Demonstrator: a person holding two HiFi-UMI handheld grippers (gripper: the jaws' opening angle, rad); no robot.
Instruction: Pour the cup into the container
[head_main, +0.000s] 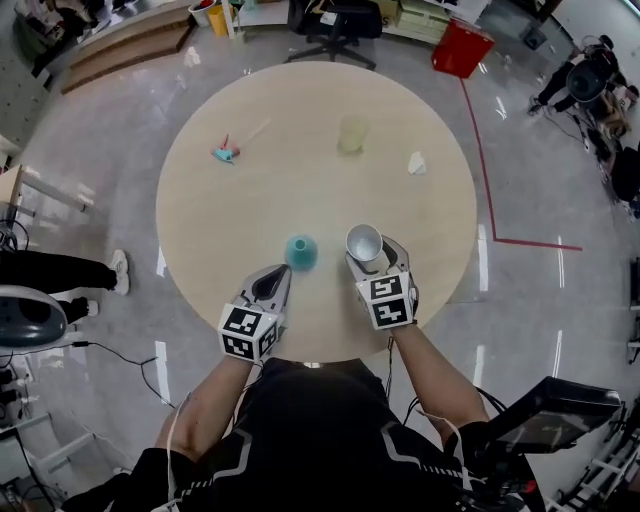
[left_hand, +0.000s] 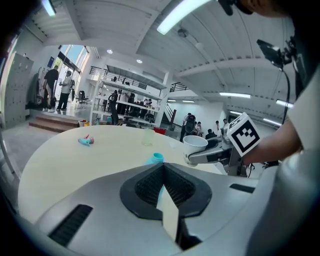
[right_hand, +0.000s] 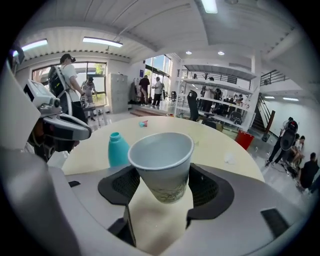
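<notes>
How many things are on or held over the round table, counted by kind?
Cups: 2 (paper cup, clear cup)
Bottles: 1 (teal bottle)
Crumpled paper: 1
Small teal-and-pink item: 1
Total: 5

No word, number or brand name could be read anywhere. The cube (head_main: 249, 333) on the left gripper (head_main: 282, 274) and its twin on the right gripper (head_main: 375, 252), at lower centre of the head view, bore only black-and-white square marker patterns. The paper cup (right_hand: 161, 162) carried a faint greenish print low on its wall, too blurred to read.
</notes>
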